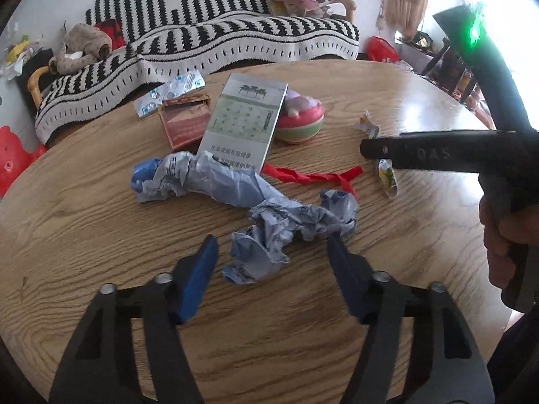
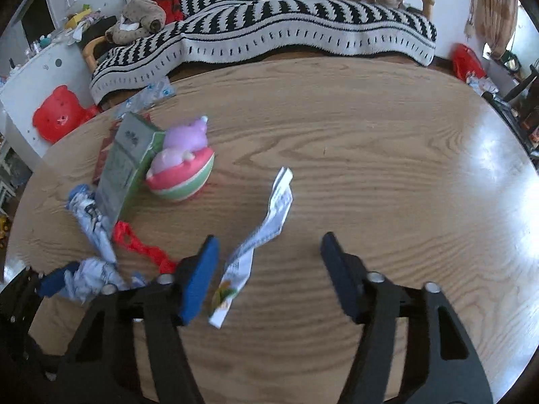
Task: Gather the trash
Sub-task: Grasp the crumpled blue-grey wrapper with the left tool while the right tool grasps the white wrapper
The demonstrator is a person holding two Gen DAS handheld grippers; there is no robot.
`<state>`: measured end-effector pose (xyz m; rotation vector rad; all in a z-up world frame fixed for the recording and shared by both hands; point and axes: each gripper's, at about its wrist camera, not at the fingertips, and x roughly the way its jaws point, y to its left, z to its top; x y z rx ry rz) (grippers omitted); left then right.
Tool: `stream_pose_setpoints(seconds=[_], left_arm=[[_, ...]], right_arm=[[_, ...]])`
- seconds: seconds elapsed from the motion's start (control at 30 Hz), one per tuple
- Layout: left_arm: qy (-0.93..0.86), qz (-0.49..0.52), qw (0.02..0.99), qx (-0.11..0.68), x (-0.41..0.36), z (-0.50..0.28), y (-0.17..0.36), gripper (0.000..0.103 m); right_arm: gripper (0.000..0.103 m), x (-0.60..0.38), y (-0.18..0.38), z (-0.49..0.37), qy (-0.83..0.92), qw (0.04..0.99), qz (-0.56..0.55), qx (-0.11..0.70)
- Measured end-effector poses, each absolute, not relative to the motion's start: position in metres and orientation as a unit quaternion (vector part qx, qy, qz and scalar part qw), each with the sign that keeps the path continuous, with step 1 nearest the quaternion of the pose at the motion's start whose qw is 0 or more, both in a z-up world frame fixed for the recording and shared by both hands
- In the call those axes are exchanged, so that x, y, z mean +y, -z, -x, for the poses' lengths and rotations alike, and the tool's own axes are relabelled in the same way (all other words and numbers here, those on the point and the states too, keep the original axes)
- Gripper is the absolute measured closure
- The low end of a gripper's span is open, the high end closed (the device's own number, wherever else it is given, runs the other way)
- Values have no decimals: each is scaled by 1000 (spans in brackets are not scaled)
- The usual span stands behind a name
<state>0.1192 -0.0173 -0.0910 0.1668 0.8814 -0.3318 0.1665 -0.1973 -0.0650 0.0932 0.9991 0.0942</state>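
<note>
A long crumpled blue-grey paper (image 1: 256, 208) lies across the wooden table (image 1: 101, 222). My left gripper (image 1: 271, 244) is open, its blue pads either side of the paper's near end. A twisted white snack wrapper (image 2: 256, 245) lies between the open pads of my right gripper (image 2: 269, 245), close to the left pad; it also shows in the left wrist view (image 1: 387, 175) under the right gripper's body. A red plastic strip (image 1: 313, 176) lies between the paper and the wrapper. The crumpled paper (image 2: 91, 269) also shows at the lower left of the right wrist view.
A green-grey carton (image 1: 241, 124), a brown box (image 1: 187, 121), a blister pack (image 1: 168, 91) and a pink-and-green round toy (image 1: 299, 119) sit at the table's far side. A sofa with a striped blanket (image 1: 215, 43) stands behind. A red bear-shaped stool (image 2: 59, 112) is at left.
</note>
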Motion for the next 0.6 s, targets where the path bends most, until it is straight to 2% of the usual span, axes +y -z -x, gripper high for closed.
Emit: stream_pose_setpoints(seconds=[0.03,0.07,0.13,0.17,0.6], left_arm=[[157,-79,887,427,-16,-119,92,49],[156,-77,886,430,-15,-119,93,57],[156,-75,886,430,-14,-118,90,72],[156,-73,886,431,-14,-117,89,79],[147,-34,900,410,5,-94,47,82]], right_arm=[[55,-195,66,-168,-43,877,-39,476],[67,-194,65,-168,-42,878,-36,475],[80,-193,65,-170,-46,879,-38,474],[90,-193,65,-171,-49,878,-42,475],[90,-216,36,-148,-50,892,-49,446]])
